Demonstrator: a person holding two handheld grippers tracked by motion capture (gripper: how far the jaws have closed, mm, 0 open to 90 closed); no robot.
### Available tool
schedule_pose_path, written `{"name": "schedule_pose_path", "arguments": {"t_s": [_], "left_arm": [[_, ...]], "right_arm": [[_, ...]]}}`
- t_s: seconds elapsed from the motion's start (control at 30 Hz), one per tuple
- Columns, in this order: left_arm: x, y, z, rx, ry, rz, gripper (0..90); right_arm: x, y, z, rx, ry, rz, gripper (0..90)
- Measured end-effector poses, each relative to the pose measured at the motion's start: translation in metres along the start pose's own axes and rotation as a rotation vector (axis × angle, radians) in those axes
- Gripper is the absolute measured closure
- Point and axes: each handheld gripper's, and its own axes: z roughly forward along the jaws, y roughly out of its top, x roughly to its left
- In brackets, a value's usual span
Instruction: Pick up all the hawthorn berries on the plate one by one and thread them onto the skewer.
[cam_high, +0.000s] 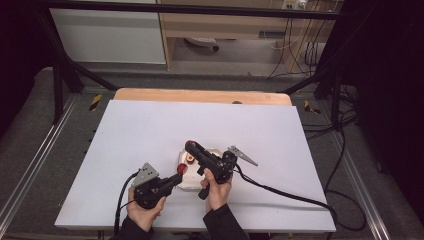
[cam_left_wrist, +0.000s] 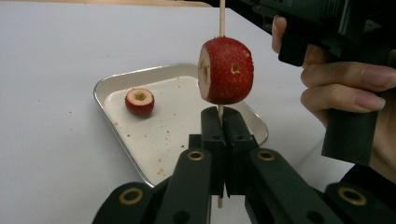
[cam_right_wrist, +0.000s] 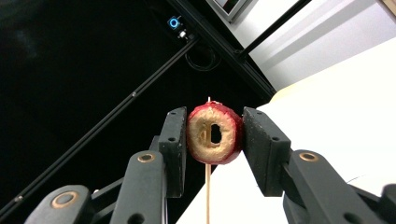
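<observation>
left tongs (cam_left_wrist: 223, 140) clamp a skewer (cam_left_wrist: 222, 18), right tongs (cam_right_wrist: 212, 140) grip fruit (cam_right_wrist: 215, 133), over white table (cam_high: 150, 130).

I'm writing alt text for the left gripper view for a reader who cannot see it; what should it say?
A red cored fruit sits threaded on a thin wooden skewer, whose lower end is clamped between the shut black jaws of the left gripper. Behind it, a metal tray on the white table holds a second cored fruit; a hand grips a black handle at right.
</observation>
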Motion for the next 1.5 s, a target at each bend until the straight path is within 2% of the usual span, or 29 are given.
{"name": "schedule_pose_path", "arguments": {"t_s": [0.13, 0.3, 0.67, 1.0, 1.5], "left_arm": [[0.001, 0.0, 0.001, -0.002, -0.016, -0.01, 88.7], [0.003, -0.001, 0.002, 0.006, -0.03, -0.027, 88.7], [0.002, -0.001, 0.001, 0.001, -0.027, 0.019, 88.9], [0.003, -0.001, 0.002, 0.01, -0.028, 0.033, 88.9], [0.003, 0.0, 0.002, 0.002, -0.032, 0.041, 88.8]], "right_arm": [[0.0, -0.002, 0.0, -0.003, 0.004, 0.002, 62.3], [0.002, -0.004, -0.002, -0.007, 0.009, -0.027, 62.4], [0.003, -0.005, -0.005, 0.029, 0.013, -0.069, 62.7], [0.0, -0.008, -0.008, 0.041, 0.012, -0.043, 62.7], [-0.001, -0.015, -0.011, 0.073, 0.007, -0.034, 62.6]]}}
